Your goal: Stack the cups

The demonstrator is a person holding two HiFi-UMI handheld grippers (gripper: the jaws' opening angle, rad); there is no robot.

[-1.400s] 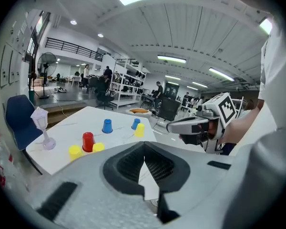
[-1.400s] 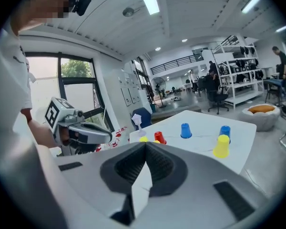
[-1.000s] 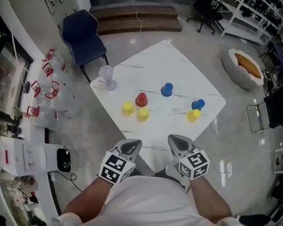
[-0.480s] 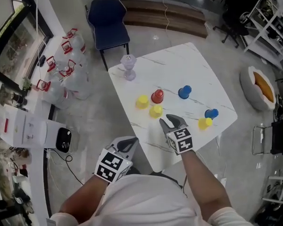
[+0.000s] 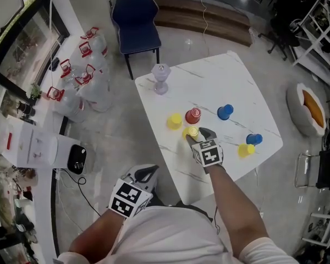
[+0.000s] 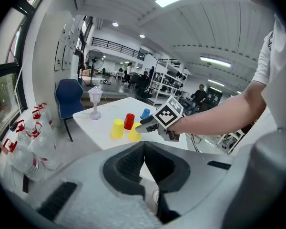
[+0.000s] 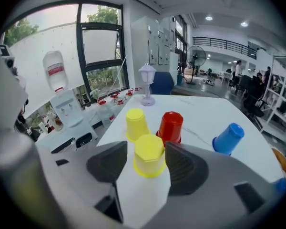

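Note:
Upside-down cups stand on the white table [image 5: 231,76]: a yellow cup [image 5: 174,121], a red cup [image 5: 193,115], a blue cup [image 5: 225,111], another blue cup [image 5: 254,139] and a yellow one [image 5: 245,149] beside it. My right gripper [image 5: 195,134] reaches over the table; its jaws have just been opening and stand open on either side of the nearest yellow cup [image 7: 149,155], pads not pressing it. My left gripper [image 6: 144,146] hangs shut and empty off the table's near edge [image 5: 148,172].
A clear goblet-shaped stand [image 5: 160,78] is at the table's far left corner. A blue chair [image 5: 136,14] stands beyond the table. Water jugs [image 5: 82,76] and a dispenser [image 5: 38,150] crowd the floor at left.
My right gripper moved from near my body out over the table and down to the yellow cup, and its jaws opened. The left gripper shifted only a little.

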